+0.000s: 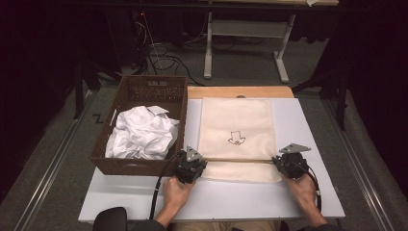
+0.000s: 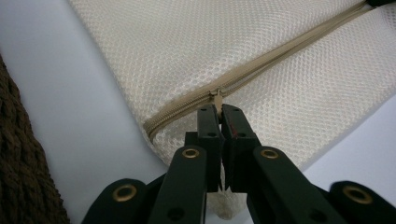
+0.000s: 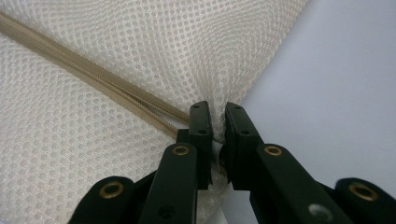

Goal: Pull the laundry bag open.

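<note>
A cream mesh laundry bag [image 1: 235,125] with a small black drawing lies flat on the white table [image 1: 144,197]. A tan zipper [image 1: 238,160] runs across it near its front end. At the zipper's left end my left gripper [image 1: 198,162] is shut on the zipper pull [image 2: 218,99], the pads [image 2: 208,119] pinching the small tab. My right gripper [image 1: 276,161] is shut on a pinch of mesh [image 3: 217,109] at the bag's right edge, beside the zipper's [image 3: 93,79] other end. A hand holds each gripper from the table's front.
A dark wicker basket [image 1: 144,89] stands left of the bag, holding crumpled white cloth [image 1: 142,134]; its wall [image 2: 18,177] is close to my left gripper. A wooden board [image 1: 240,91] lies behind the bag. Beyond the table are a desk frame [image 1: 248,43] and cables on the floor.
</note>
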A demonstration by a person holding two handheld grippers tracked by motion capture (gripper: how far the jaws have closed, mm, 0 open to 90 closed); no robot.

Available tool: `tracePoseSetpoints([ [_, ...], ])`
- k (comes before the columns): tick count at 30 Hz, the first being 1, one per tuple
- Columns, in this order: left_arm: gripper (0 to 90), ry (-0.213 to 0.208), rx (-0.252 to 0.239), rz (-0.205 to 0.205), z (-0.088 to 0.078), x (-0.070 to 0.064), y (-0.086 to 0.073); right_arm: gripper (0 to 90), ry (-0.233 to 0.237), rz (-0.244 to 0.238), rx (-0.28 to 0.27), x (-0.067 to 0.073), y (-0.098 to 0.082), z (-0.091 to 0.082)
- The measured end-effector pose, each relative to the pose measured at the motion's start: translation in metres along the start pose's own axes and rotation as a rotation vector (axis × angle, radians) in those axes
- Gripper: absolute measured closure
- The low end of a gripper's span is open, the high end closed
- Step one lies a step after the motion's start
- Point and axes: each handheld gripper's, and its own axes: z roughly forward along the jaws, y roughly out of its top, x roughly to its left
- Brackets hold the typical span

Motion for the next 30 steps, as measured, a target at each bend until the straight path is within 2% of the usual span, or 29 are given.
tracePoseSetpoints([
  [3, 86.6, 0.007, 0.003, -0.002, 0.0, 0.0, -0.001, 83.6, 0.002, -0.001, -0.003, 0.0, -0.001, 0.0],
  [6, 86.6, 0.047, 0.003, 0.028, -0.001, 0.0, 0.0, 83.6, 0.002, 0.009, -0.004, -0.001, -0.001, 0.0],
  [11, 86.1, 0.031, 0.002, 0.023, -0.003, 0.0, 0.001, 80.7, 0.03, 0.043, -0.007, -0.005, -0.002, 0.0],
  [14, 84.4, 0.018, 0.005, 0.01, -0.002, 0.0, 0.001, 76.6, 0.014, 0.036, -0.012, -0.003, -0.003, -0.002],
  [18, 67.5, 0.008, 0.009, 0.0, -0.003, -0.005, 0.0, 68.3, -0.013, 0.007, -0.031, -0.001, -0.004, -0.007],
  [21, 59.5, 0.03, 0.005, 0.038, -0.006, -0.012, 0.001, 65.0, -0.008, 0.024, -0.068, -0.002, -0.004, -0.013],
  [23, 55.6, 0.049, -0.013, 0.066, -0.009, -0.016, 0.003, 63.3, -0.008, 0.03, -0.094, -0.003, -0.005, -0.016],
  [25, 53.3, 0.053, -0.027, 0.073, -0.011, -0.018, 0.003, 62.3, -0.01, 0.029, -0.112, -0.002, -0.005, -0.019],
  [30, 49.1, 0.032, -0.049, 0.052, -0.015, -0.018, 0.004, 60.9, -0.008, 0.021, -0.153, 0.0, -0.006, -0.024],
])
